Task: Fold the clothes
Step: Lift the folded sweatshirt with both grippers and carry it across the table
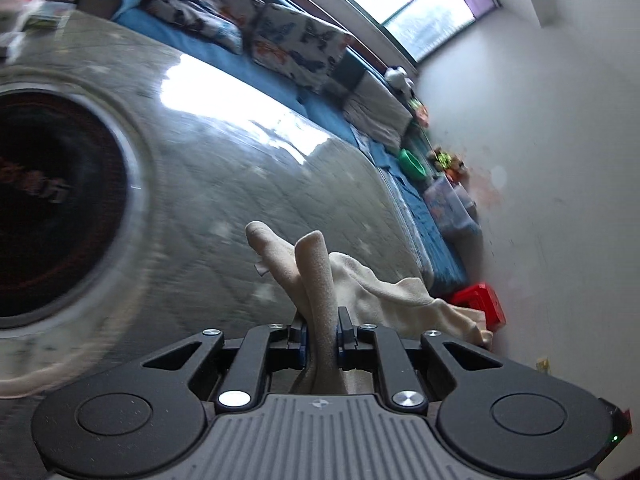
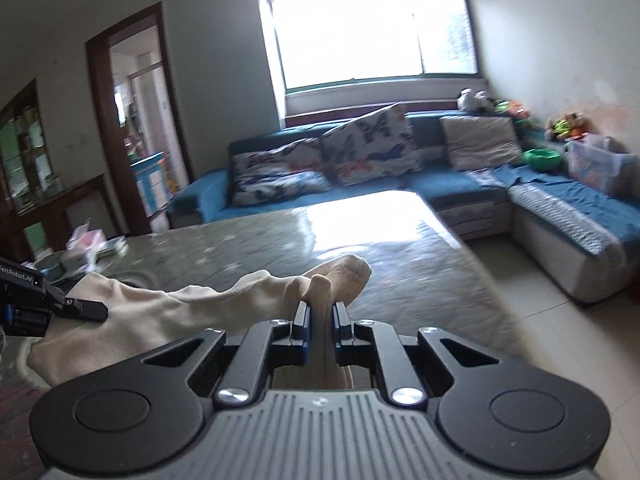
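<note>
Folding at an early stage: the left gripper (image 2: 86,307) and the right gripper (image 2: 319,316) each have narrow jaws clamped on a bunched edge of the cream garment (image 2: 168,316), which hangs slack between them above the table (image 2: 400,280); no fold is visible yet. Clutter (image 2: 86,246) at the table's far left and the sofa (image 2: 560,204) stand clear.

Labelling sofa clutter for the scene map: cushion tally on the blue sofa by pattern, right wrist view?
Butterfly-print cushions: 3
Plain beige cushions: 1
Total: 4
</note>
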